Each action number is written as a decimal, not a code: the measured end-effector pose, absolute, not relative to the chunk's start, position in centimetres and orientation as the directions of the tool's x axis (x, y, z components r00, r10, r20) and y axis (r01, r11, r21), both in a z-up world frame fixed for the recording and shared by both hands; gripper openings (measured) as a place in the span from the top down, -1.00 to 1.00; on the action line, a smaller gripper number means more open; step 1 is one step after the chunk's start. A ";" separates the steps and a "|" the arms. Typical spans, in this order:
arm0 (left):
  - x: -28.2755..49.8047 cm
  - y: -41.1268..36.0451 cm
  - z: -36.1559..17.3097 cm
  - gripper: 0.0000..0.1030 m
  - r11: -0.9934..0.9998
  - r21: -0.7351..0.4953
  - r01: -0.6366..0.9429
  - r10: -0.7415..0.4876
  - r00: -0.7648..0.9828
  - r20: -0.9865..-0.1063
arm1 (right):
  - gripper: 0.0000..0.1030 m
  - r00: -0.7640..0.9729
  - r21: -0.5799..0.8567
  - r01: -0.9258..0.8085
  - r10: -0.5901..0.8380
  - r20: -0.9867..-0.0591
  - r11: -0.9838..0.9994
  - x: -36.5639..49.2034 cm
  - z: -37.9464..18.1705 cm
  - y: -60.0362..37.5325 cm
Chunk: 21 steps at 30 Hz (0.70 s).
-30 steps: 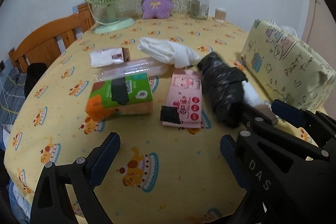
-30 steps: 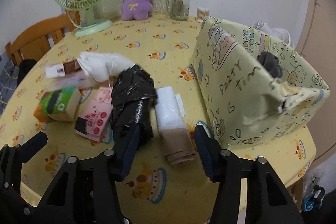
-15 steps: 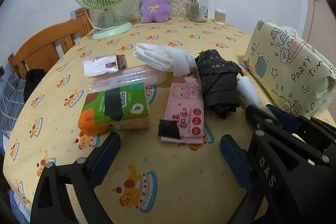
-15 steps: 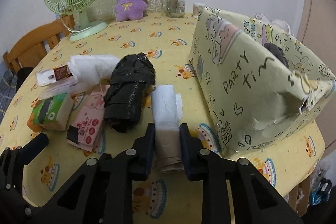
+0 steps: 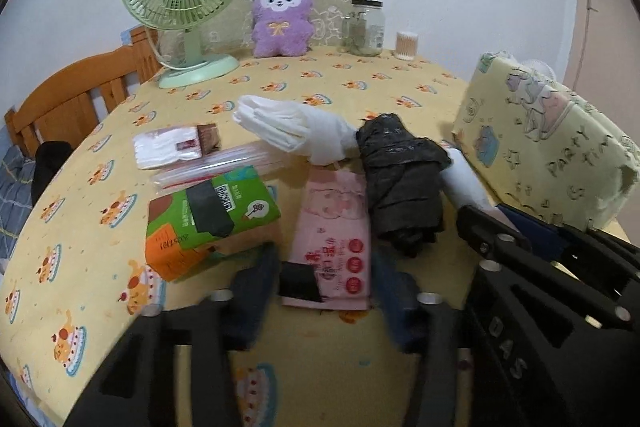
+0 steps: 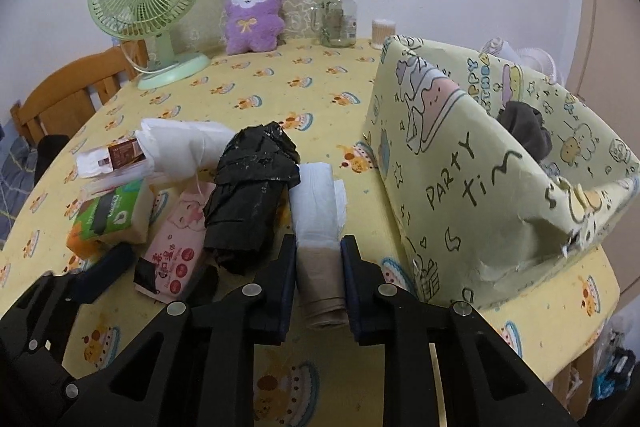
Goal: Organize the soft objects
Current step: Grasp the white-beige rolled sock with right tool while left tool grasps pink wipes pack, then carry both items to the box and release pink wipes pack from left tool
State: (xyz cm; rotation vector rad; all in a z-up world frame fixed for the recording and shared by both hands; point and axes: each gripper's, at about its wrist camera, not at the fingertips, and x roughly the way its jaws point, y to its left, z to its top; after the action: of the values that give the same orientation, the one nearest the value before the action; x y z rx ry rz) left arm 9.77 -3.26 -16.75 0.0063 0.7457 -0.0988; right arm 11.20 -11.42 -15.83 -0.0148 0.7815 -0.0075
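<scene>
With the right hand-held gripper [image 6: 319, 267] clenched on the beige-and-white cloth roll [image 6: 320, 227] near the desk's [image 6: 256, 83] front edge, lift it straight up, while the left hand-held gripper [image 5: 320, 291], jaws closing around the pink tissue pack [image 5: 332, 239], should squeeze gently.

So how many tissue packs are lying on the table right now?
2: the green tissue pack at left, the pink tissue pack beside it, between the closing left gripper jaws. Others may be hidden.
</scene>
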 end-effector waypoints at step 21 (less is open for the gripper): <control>6.2 -3.0 -13.9 0.24 0.996 -0.036 0.081 -0.085 0.770 -0.632 | 0.52 0.739 -0.024 0.012 -0.025 -0.673 1.000 8.2 -13.4 -11.1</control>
State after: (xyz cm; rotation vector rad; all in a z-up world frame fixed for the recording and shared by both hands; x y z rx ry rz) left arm 6.23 -3.04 -13.87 -0.0064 0.6863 -0.0904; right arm 8.19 -11.14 -13.39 -0.0181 0.7393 -0.0206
